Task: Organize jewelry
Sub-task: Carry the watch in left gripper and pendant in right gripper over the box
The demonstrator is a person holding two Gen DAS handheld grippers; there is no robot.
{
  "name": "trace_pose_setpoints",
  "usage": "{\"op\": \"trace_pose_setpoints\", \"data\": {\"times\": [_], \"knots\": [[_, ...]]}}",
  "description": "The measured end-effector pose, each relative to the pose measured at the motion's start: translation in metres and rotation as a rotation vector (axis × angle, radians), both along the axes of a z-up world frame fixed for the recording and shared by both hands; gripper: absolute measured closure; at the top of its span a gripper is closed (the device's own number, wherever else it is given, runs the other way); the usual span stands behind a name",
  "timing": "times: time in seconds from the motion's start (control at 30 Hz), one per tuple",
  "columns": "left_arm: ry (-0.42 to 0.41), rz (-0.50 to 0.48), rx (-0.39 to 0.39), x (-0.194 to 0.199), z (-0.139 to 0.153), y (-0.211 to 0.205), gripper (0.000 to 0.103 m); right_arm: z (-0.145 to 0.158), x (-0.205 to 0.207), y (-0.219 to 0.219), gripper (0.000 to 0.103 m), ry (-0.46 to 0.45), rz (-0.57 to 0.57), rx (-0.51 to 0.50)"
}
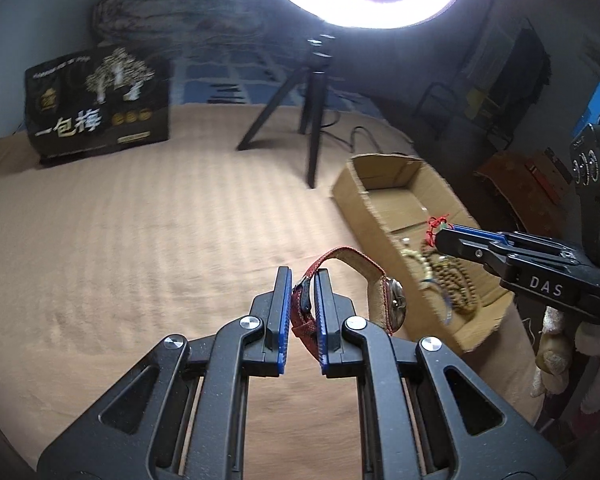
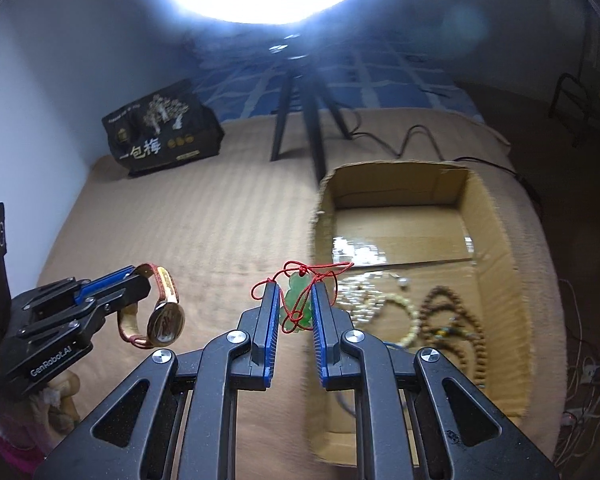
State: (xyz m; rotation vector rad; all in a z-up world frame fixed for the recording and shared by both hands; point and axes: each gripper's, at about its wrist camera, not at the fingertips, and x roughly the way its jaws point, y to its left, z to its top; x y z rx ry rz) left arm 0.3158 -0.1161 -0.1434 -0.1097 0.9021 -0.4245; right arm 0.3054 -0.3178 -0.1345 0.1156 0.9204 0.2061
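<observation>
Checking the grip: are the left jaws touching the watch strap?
Touching. The left wrist view shows both left gripper jaws pressed against the red watch strap.

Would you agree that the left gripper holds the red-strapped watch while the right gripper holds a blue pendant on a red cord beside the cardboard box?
Not quite: the pendant is green, not blue, as the right wrist view shows. The rest stands: the left gripper holds the red-strapped watch, and the right gripper holds the pendant on its red cord beside the cardboard box.
</observation>
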Motion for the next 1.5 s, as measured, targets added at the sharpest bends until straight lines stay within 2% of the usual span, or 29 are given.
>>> {"op": "trace_pose_setpoints", "data": {"times": [0.27,0.63,1.07,1.5], "knots": [[-0.009,-0.065,0.0,-0.001,0.008,-0.05,0.094,0.007,-0.002,-0.041,0.089,-0.021,-0.042,-0.032],[-0.014,-0.116,0.021,0.007,0.009,-0.101,0.094,0.007,0.009,-0.076,0.089,-0.035,-0.071,-0.066],[-0.013,-0.125,0.025,0.013,0.003,-0.131,0.094,-0.006,0.026,-0.089,0.089,-0.025,-0.08,-0.066],[-0.011,-0.15,0.029,0.012,-0.002,-0.141,0.093,-0.009,0.029,-0.089,0.089,-0.023,-0.079,-0.066]]}}
